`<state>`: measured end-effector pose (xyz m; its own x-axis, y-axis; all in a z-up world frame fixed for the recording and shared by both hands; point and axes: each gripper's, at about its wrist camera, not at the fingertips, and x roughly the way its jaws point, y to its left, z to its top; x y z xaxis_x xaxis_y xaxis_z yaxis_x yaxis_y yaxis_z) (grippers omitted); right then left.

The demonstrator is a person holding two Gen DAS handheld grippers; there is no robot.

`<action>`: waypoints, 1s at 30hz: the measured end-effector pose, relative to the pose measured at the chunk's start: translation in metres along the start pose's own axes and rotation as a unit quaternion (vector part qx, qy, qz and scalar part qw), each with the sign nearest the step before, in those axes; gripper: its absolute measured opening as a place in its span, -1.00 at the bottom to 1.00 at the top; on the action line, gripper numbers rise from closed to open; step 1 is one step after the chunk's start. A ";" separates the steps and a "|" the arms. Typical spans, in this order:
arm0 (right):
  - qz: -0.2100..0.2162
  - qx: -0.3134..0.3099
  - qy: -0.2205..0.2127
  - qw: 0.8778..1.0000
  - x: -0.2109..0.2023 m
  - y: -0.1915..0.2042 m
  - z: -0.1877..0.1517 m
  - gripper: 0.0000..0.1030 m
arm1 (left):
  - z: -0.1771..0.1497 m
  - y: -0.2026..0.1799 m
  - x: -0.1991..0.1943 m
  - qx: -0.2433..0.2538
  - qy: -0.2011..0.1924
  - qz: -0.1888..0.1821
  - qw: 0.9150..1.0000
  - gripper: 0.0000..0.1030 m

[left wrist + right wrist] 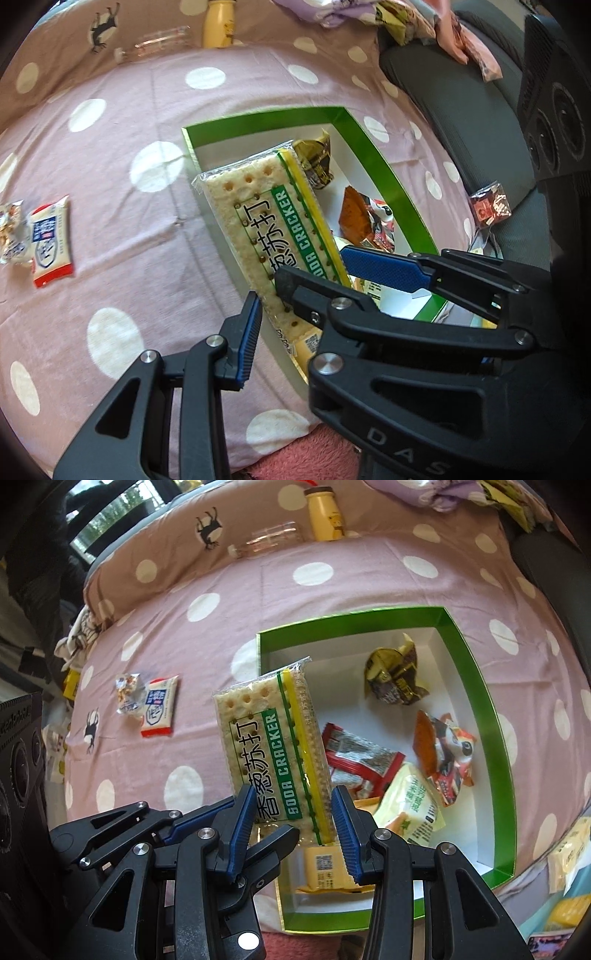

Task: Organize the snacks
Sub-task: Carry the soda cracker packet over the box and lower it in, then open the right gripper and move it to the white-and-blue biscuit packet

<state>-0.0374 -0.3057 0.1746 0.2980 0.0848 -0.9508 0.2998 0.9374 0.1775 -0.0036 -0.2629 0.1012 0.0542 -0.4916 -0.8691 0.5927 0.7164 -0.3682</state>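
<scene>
You are working in a home, likely a bedroom: a pink polka-dot bedsheet (229, 602) covers a soft surface edged by a matching bolster (177, 546), with a yellow bottle (325, 513), a speaker (554, 125) and a window (110, 513) nearby.

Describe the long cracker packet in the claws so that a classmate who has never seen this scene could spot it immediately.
Find the green-walled box on the pink polka-dot sheet. Over its left edge, the soda cracker packet is gripped at its near end by both claws, right and left. Unlike the small crumpled wrappers nearby, it is long, flat and clear, with a green band and yellow stripe.
</scene>
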 end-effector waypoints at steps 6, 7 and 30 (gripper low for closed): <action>-0.001 0.020 0.011 1.000 0.013 -0.021 0.002 -0.13 | 0.009 -0.006 0.023 0.005 0.023 -0.006 1.000 -0.33; 0.000 0.024 0.012 1.000 0.014 -0.024 0.002 -0.13 | 0.010 -0.006 0.026 0.005 0.026 -0.006 1.000 -0.33; 0.013 0.064 0.048 0.997 0.043 -0.047 -0.002 0.13 | 0.013 -0.009 0.050 -0.004 0.061 -0.034 0.998 -0.32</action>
<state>-0.0406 -0.3455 0.1251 0.2212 0.1457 -0.9643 0.4075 0.8845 0.2271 0.0041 -0.3005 0.0654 -0.0834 -0.4757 -0.8756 0.5848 0.6881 -0.4295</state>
